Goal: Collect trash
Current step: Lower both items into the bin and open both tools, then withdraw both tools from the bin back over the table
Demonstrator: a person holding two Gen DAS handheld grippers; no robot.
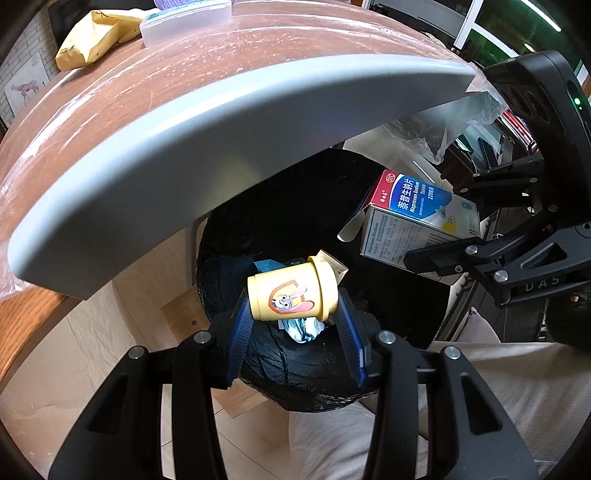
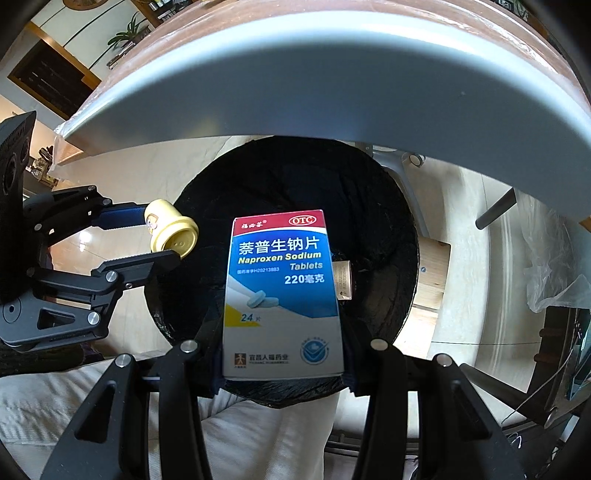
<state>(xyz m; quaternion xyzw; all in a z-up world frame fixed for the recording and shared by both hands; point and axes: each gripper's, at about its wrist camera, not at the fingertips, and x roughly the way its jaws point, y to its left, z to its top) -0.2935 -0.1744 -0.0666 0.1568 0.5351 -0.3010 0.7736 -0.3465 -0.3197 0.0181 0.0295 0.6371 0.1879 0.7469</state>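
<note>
**Two pieces of trash poised over the bin**

Left wrist view: left hand-held gripper (image 1: 295,325) clenched on a small yellow lidded cup (image 1: 291,293) with a rabbit print, held sideways above the black-lined trash bin (image 1: 229,254). Crumpled foil wrapper (image 1: 304,330) and scraps already lying inside. Likely risk: cup rolling off the blue pads (image 1: 238,332) on release, or bouncing off the rim onto the tiled floor (image 1: 92,354), being round and light. Overhead, the grey edge of a wooden worktop (image 1: 184,92) carrying a yellow paper bag (image 1: 92,38) and a translucent lidded container (image 1: 184,22).

Right wrist view: right hand-held gripper (image 2: 284,373) grasping a Naproxen Sodium tablet box (image 2: 282,291) by its lower end, directly over the bin. Possible snag: both loads close together, so a simultaneous drop could knock one aside. Shelving and a potted plant (image 2: 127,35) visible beyond, clear plastic sheeting (image 2: 557,266) at right.
</note>
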